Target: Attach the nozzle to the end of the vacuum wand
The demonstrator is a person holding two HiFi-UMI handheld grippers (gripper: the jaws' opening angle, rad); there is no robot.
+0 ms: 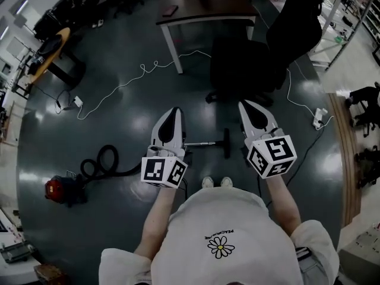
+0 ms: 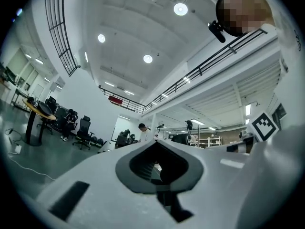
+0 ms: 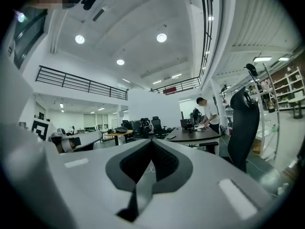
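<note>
At the floor's left edge stands a round table (image 1: 50,49) with a yellow rim, and nearer the person a red vacuum cleaner (image 1: 59,190) sits on the dark floor (image 1: 107,117), its black hose (image 1: 104,159) looping to the right of it. A white cable (image 1: 127,83) trails across the floor from the left toward the desk (image 1: 205,10) at the far edge. The left gripper (image 1: 174,111) is held out in front of the person, its jaws pressed together with nothing between them, and its own view looks out across the hall and up at the ceiling. Between the two grippers, just beyond the person's white shoes (image 1: 217,182), the silver vacuum wand (image 1: 200,142) lies flat on the floor, and the black nozzle (image 1: 227,143) sits crosswise at its right end; whether the two are locked together cannot be made out. The right gripper (image 1: 246,105) is held level beside the left one, jaws likewise closed and empty. Beyond it stands a black office chair (image 1: 267,52), and a white power strip (image 1: 319,117) lies near the floor's right edge.
</note>
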